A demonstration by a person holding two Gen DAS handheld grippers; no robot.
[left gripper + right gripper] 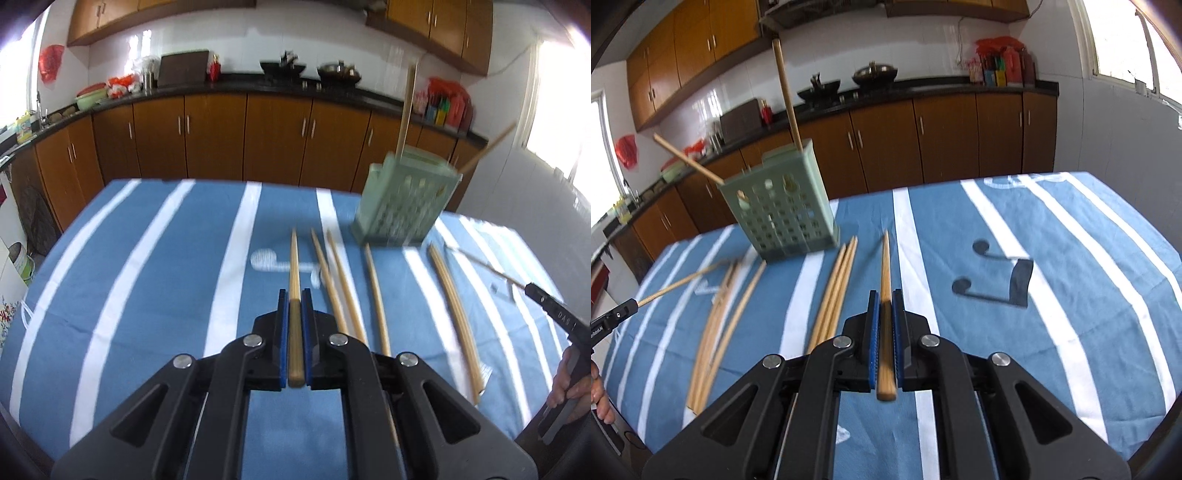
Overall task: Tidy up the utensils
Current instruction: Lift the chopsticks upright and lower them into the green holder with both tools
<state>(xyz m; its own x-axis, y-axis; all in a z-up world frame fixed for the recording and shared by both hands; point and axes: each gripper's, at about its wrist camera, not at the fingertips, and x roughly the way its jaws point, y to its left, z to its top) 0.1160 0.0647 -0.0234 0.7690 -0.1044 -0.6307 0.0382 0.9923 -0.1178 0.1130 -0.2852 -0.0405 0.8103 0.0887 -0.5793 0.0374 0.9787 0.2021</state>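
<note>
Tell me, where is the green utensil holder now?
The green utensil holder stands on the striped tablecloth, at upper right in the left wrist view and upper left in the right wrist view, just beyond the loose chopsticks.

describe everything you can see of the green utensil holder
The green utensil holder is a pale green, plastic-looking box with grids of small holes in its walls and an open top. It stands on the striped blue cloth, looking tilted, though the image is blurred. Two wooden chopsticks stick out of it, one steep, one slanting sideways. Loose chopsticks lie just in front; neither tongs touches it.
</note>
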